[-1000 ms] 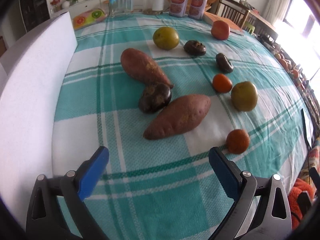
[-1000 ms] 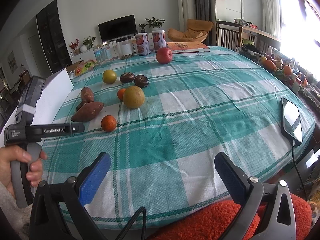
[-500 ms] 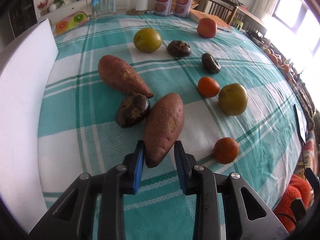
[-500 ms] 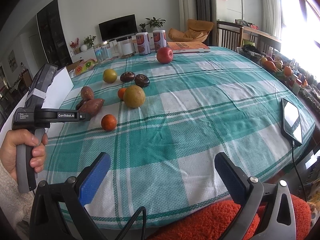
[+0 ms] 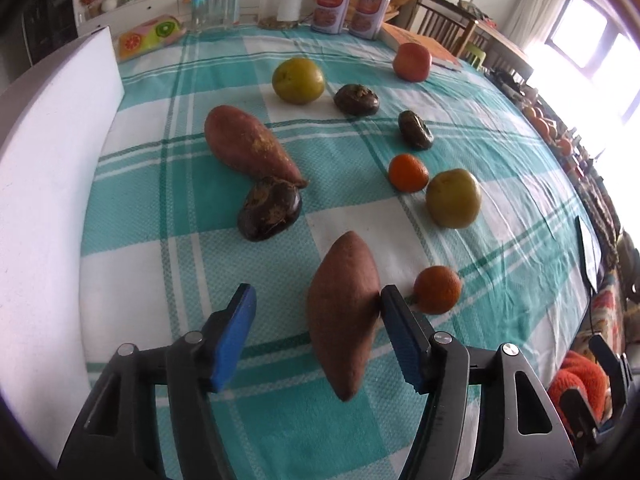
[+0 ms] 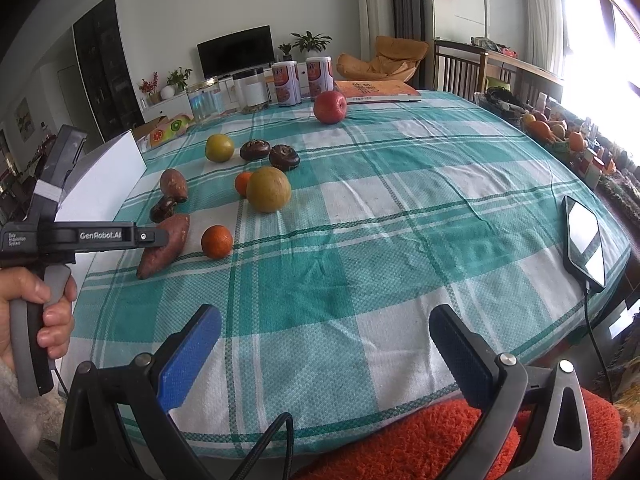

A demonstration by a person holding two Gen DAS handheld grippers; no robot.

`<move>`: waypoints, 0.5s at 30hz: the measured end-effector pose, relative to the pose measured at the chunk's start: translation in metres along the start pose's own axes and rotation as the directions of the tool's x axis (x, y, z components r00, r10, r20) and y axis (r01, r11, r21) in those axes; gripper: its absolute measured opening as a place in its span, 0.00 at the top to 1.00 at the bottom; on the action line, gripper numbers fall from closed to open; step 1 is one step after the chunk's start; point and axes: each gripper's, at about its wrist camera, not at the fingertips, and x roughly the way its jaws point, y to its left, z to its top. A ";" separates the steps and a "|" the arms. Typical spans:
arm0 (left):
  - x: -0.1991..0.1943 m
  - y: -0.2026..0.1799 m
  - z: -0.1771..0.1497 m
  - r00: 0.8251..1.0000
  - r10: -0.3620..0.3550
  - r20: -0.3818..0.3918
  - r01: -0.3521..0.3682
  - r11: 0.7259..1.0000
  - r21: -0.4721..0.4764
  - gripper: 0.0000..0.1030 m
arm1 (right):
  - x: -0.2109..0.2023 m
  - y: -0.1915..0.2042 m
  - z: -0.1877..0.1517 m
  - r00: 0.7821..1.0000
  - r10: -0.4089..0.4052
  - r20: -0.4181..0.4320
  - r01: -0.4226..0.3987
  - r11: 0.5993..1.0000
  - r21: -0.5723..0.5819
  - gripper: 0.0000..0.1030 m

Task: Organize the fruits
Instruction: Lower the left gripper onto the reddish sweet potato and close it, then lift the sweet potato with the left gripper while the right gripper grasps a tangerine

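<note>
Reading "GenRobot.AI" on left claw (image 6: 154,237)

A teal-and-white checked tablecloth (image 5: 168,184) carries reddish-brown sweet potatoes (image 5: 344,312), orange tangerines (image 5: 437,289), yellow-green pears (image 5: 453,198) and a red apple (image 5: 412,62).

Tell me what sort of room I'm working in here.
Most likely a home living and dining room. The produce lies on a table with a teal checked tablecloth, a television stands against the far wall beside potted plants, and wooden dining chairs sit behind the table.
</note>
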 end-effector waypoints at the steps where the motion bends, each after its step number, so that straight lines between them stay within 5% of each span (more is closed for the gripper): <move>1: 0.004 -0.004 0.002 1.000 -0.015 -0.003 0.015 1.000 0.009 0.45 | 0.001 -0.002 0.000 1.000 0.007 -0.003 -0.007 1.000 0.008 0.00; 3: 0.011 -0.012 0.004 0.999 -0.050 -0.021 0.051 0.998 0.032 0.58 | 0.003 -0.009 0.000 0.999 0.031 -0.014 -0.030 0.999 0.041 0.00; 9: 0.001 -0.012 -0.007 0.999 -0.044 -0.004 0.044 0.998 0.048 0.60 | 0.014 -0.032 -0.001 0.992 0.118 -0.053 -0.108 0.980 0.168 0.00; 15: -0.013 0.004 -0.030 0.996 -0.079 -0.042 0.081 0.996 0.044 0.56 | 0.017 -0.027 -0.001 0.992 0.111 -0.068 -0.099 0.983 0.154 0.00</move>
